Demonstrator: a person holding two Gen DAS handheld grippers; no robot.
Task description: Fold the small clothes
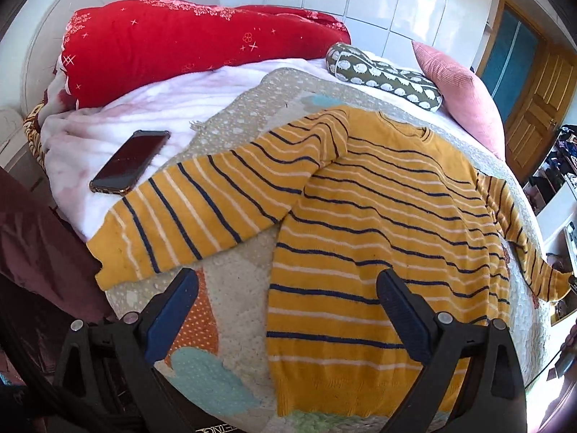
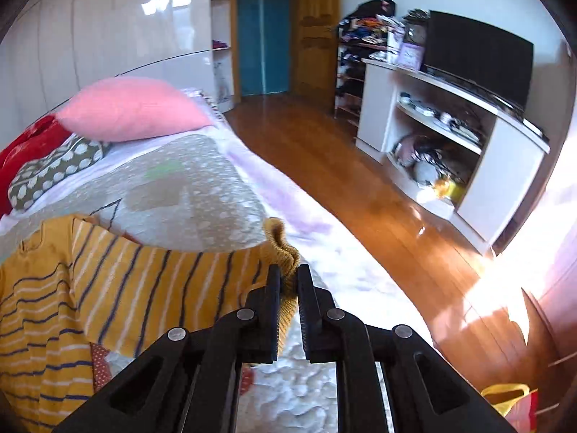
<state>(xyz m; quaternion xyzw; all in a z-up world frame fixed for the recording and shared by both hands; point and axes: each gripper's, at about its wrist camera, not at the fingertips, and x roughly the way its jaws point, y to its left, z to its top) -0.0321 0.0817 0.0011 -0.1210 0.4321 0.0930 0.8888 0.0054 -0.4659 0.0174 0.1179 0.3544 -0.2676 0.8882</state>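
We pinch one sleeve cuff

Our right gripper (image 2: 288,281) clamps the sweater (image 1: 378,234) cuff at frame centre; our left gripper (image 1: 286,285) hovers lower centre, fingers spread, above the bed (image 1: 230,281).

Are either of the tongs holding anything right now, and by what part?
The right tongs are shut on the sweater, pinching the cuff of one sleeve. The left tongs are open above the sweater's hem and hold nothing.
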